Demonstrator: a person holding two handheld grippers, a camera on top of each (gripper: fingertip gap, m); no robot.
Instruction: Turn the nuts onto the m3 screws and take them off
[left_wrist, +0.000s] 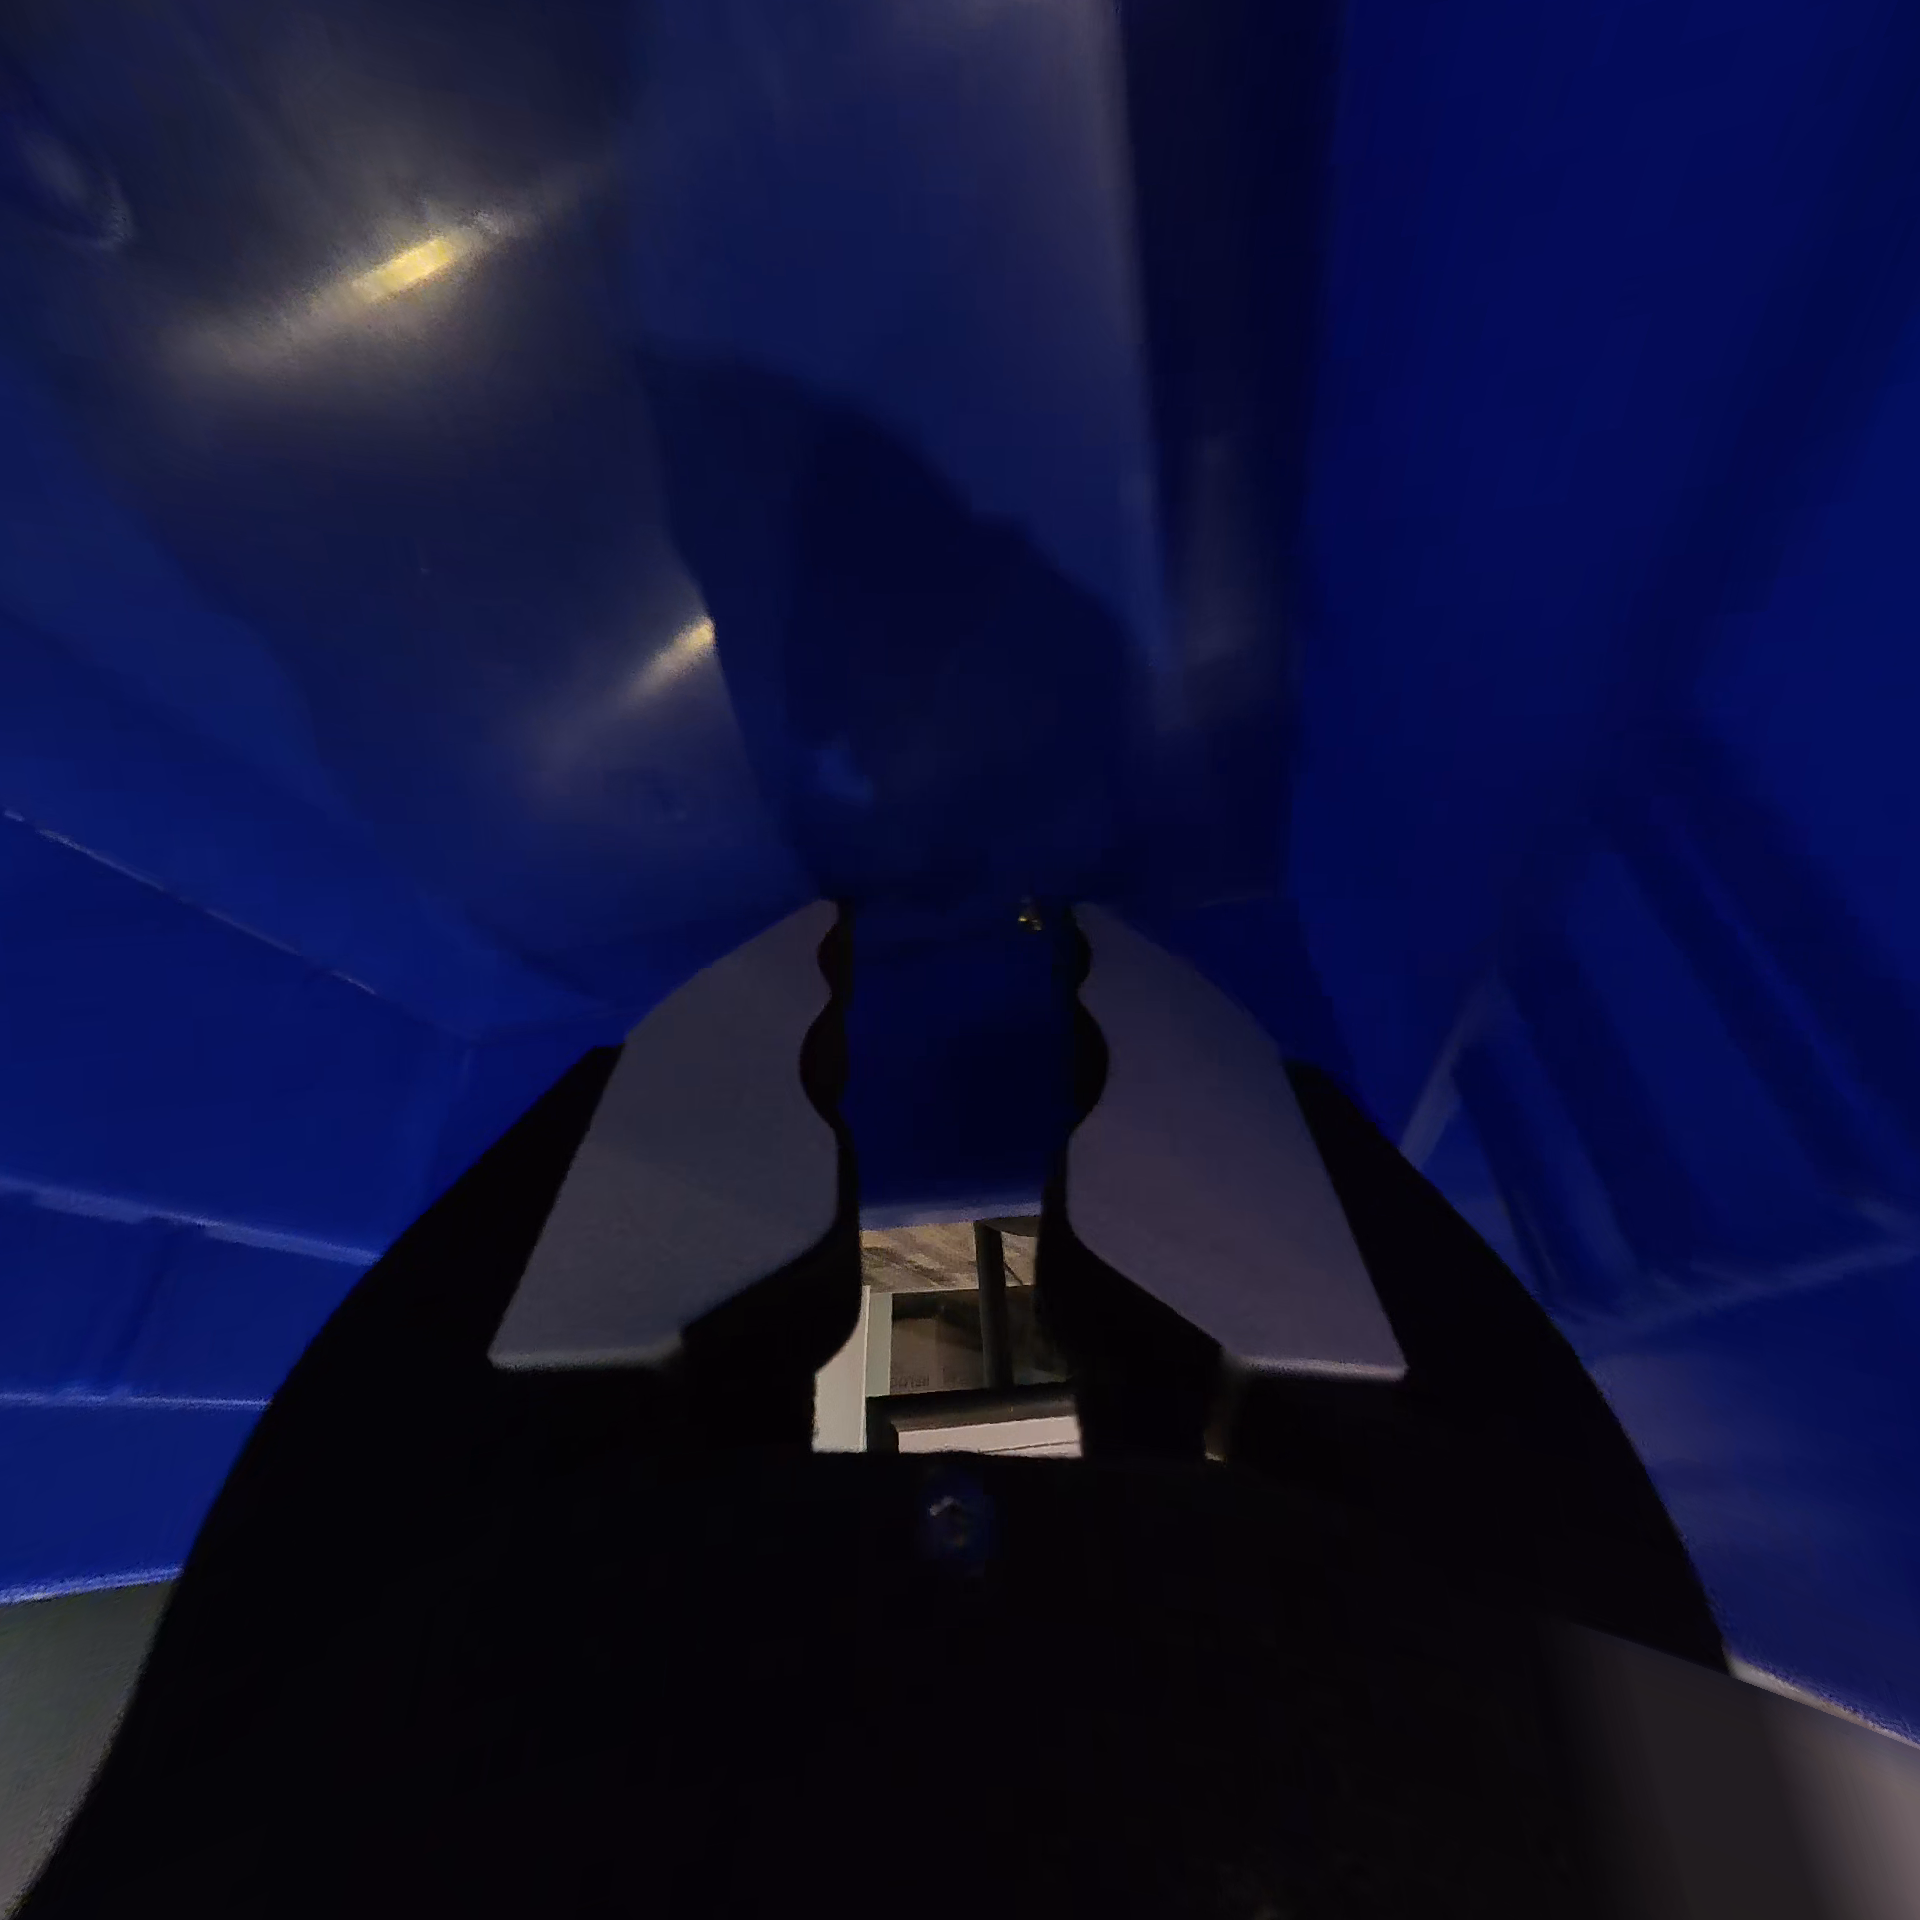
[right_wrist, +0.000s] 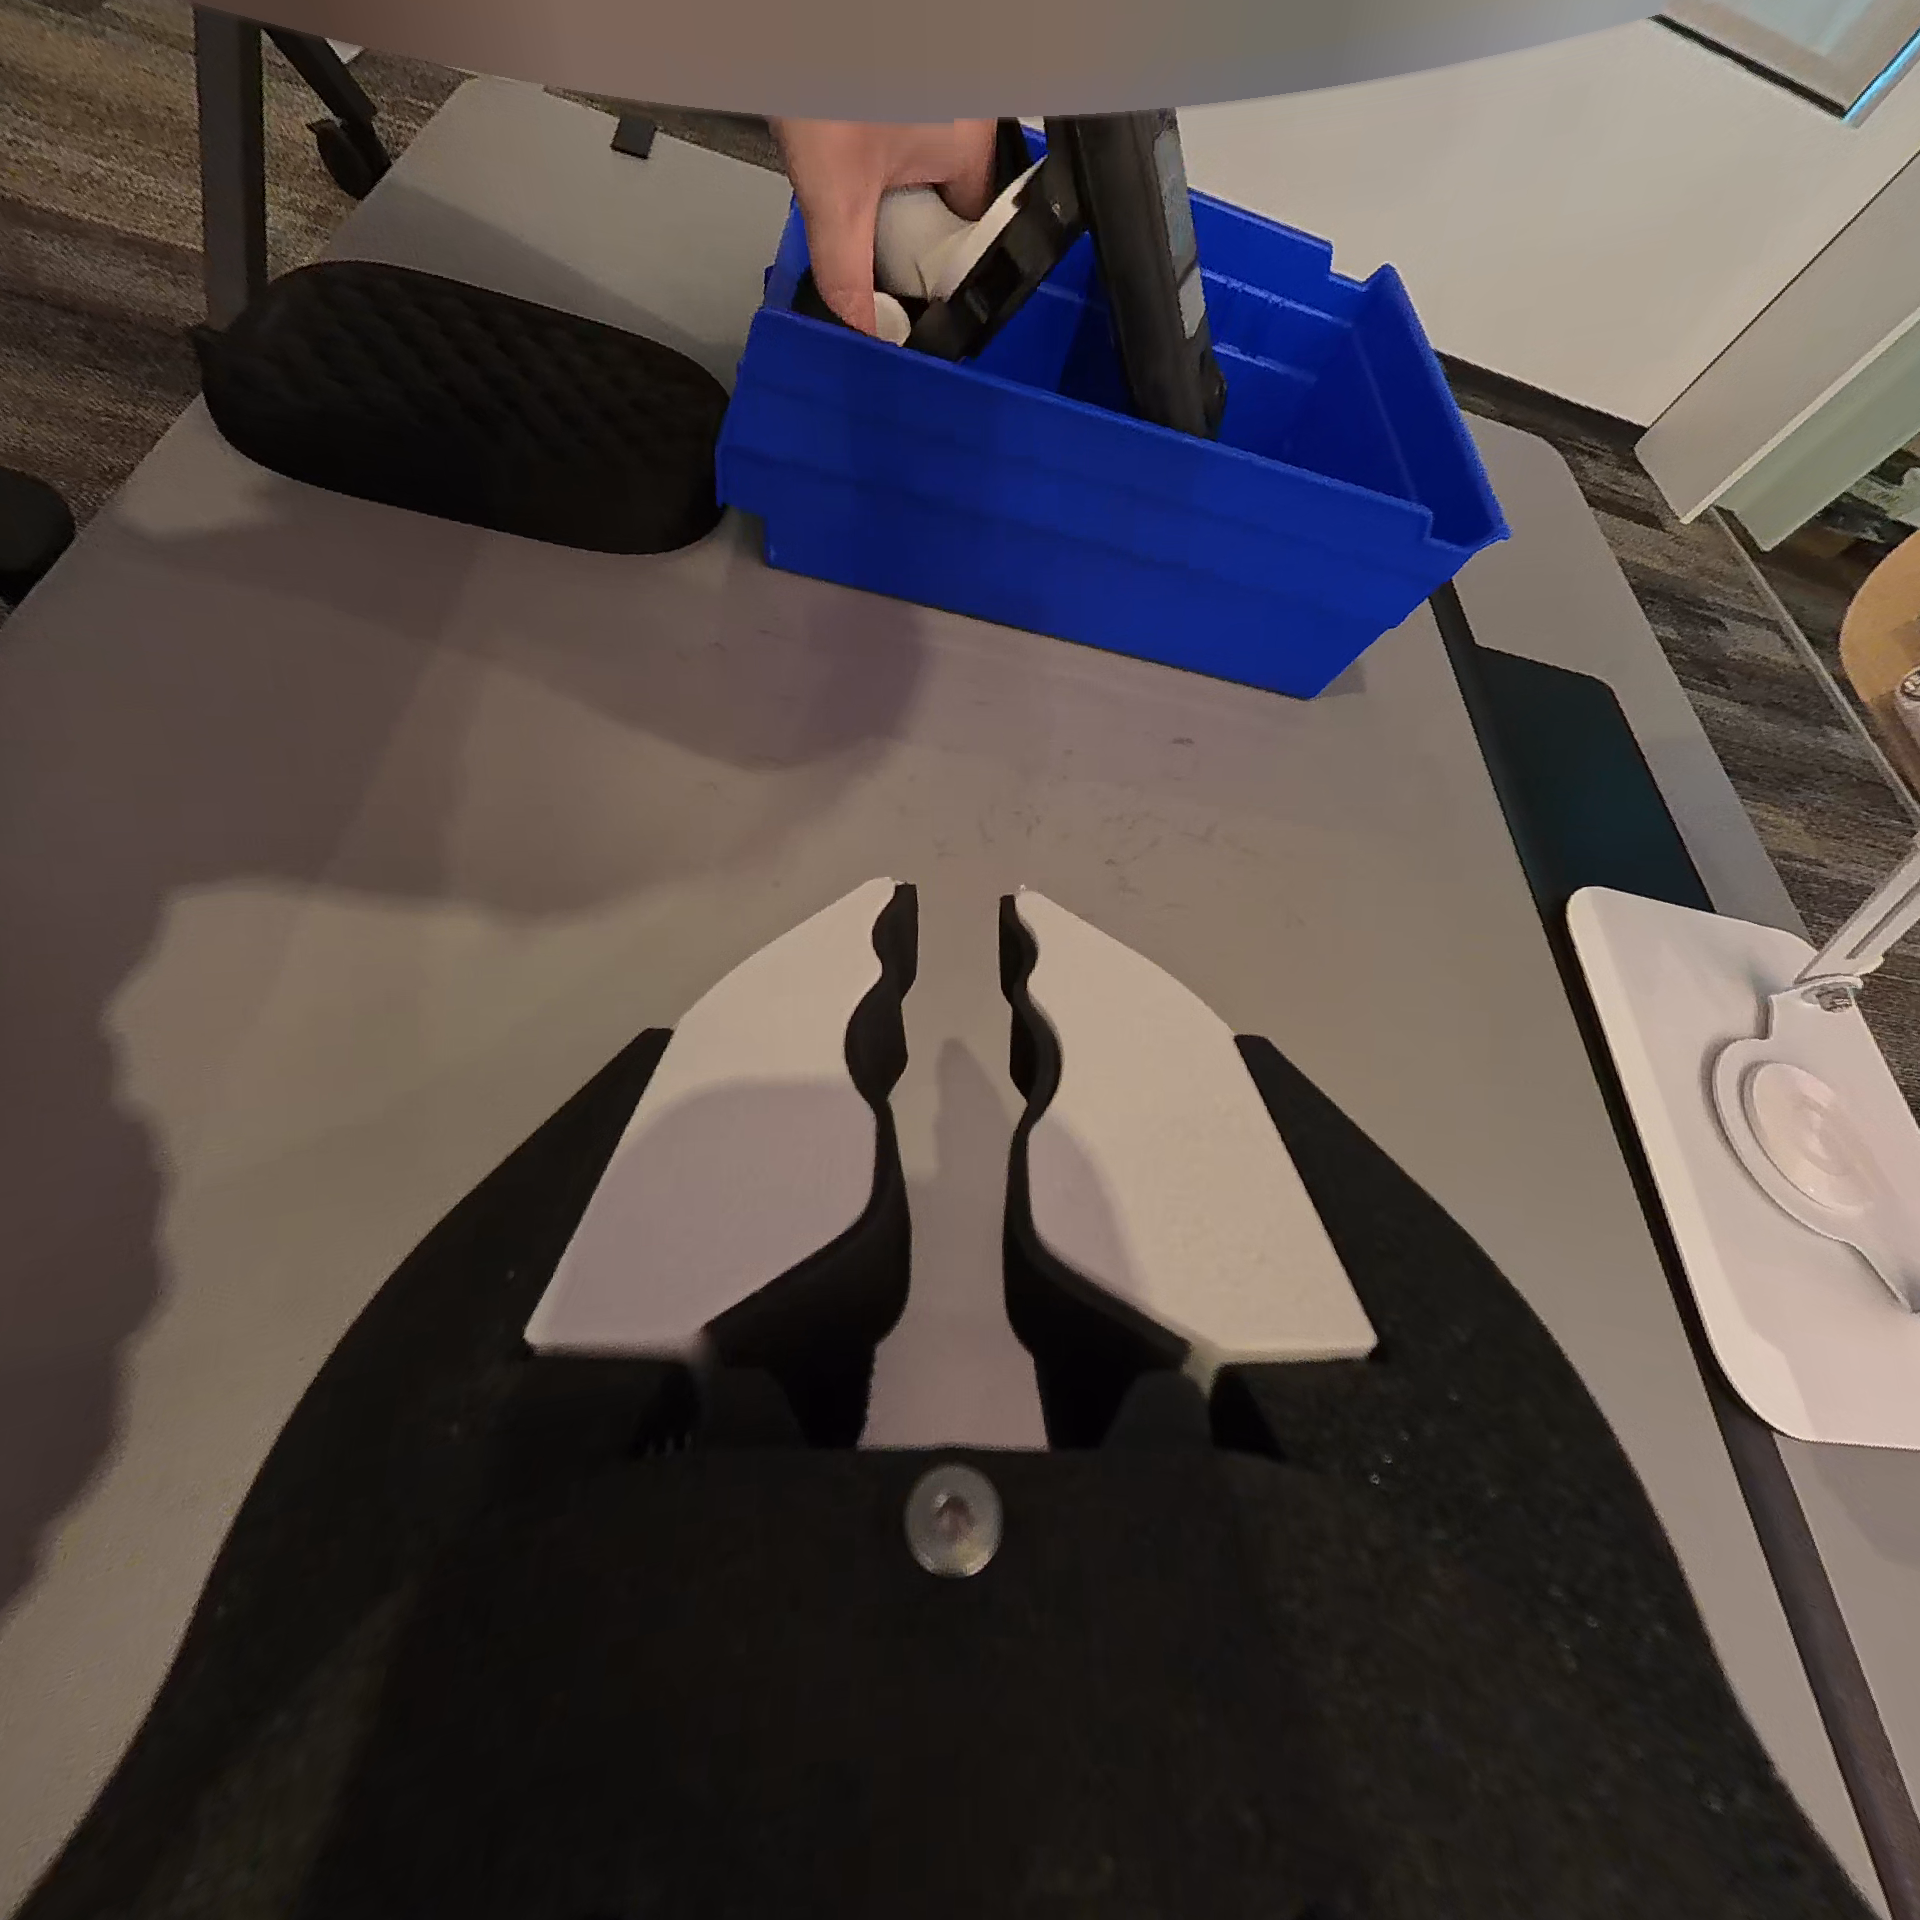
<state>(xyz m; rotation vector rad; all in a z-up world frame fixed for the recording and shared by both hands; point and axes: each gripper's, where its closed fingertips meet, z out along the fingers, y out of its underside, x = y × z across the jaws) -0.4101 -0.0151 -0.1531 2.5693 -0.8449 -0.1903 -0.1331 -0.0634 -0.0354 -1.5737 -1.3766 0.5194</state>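
My left gripper is deep inside a blue plastic bin, its tips close to the bin's floor. Its jaws stand apart with only blue plastic between them. A tiny brass-coloured speck sits by the right fingertip; I cannot tell what it is. In the right wrist view, the blue bin stands at the far side of the grey table, and a hand holds the left gripper down in it. My right gripper hovers over the table's middle, jaws a little apart and empty. No screws show.
A black padded cushion lies left of the bin. A white stand base with a magnifier lens sits at the table's right edge. A dark pole leans in the bin. Carpet and table legs lie beyond. One gripper's finger ends stand about 30 cm off the other's.
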